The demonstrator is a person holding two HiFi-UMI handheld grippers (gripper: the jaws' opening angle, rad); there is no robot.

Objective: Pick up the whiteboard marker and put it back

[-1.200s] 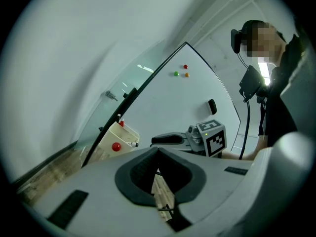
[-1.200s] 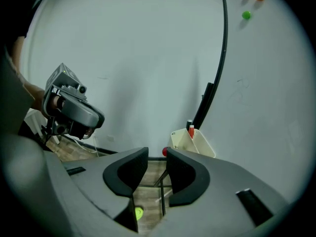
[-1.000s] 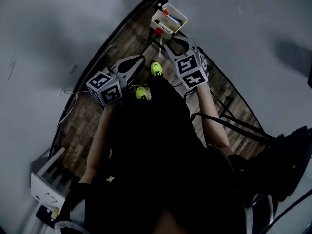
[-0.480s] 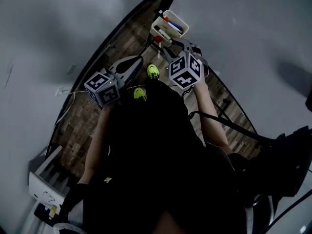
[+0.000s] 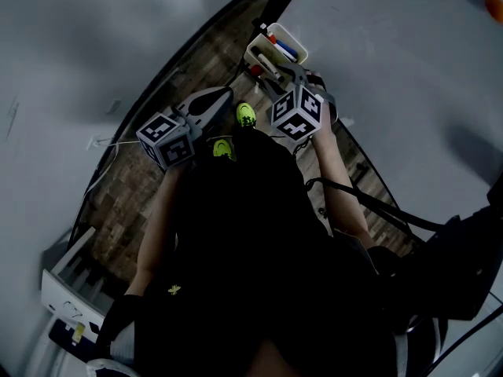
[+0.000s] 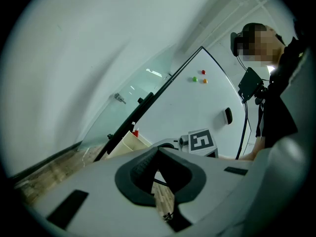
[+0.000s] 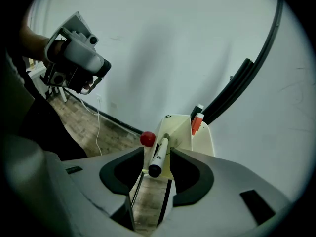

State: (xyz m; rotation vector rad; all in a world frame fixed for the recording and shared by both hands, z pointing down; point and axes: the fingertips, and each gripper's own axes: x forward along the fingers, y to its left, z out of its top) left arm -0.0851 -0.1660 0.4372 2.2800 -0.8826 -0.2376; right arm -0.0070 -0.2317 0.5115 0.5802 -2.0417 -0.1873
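The whiteboard marker (image 7: 160,153), white with a black end, lies lengthwise between the jaws of my right gripper (image 7: 158,151), its far end pointing down into the cream pen tray (image 7: 181,128). Those jaws are opening, and a thin gap shows beside the marker. From the head view, my right gripper (image 5: 269,69) reaches down to the tray (image 5: 287,34) at the whiteboard's lower edge. My left gripper (image 5: 228,94) hovers level to the left, shut with nothing in it; its pads (image 6: 148,164) meet at the tips.
The tray holds a red-capped marker (image 7: 197,123) and a blue one (image 5: 286,50). A red ball (image 7: 147,139) sits beside the tray. The whiteboard (image 6: 197,102) carries small magnets (image 6: 202,76) and an eraser (image 6: 228,115). Below are wooden floor (image 5: 134,187) and a cable (image 7: 98,120).
My right gripper has sunk toward the tray and rolled, so its marker cube shows a different face. The left gripper has drifted a little.
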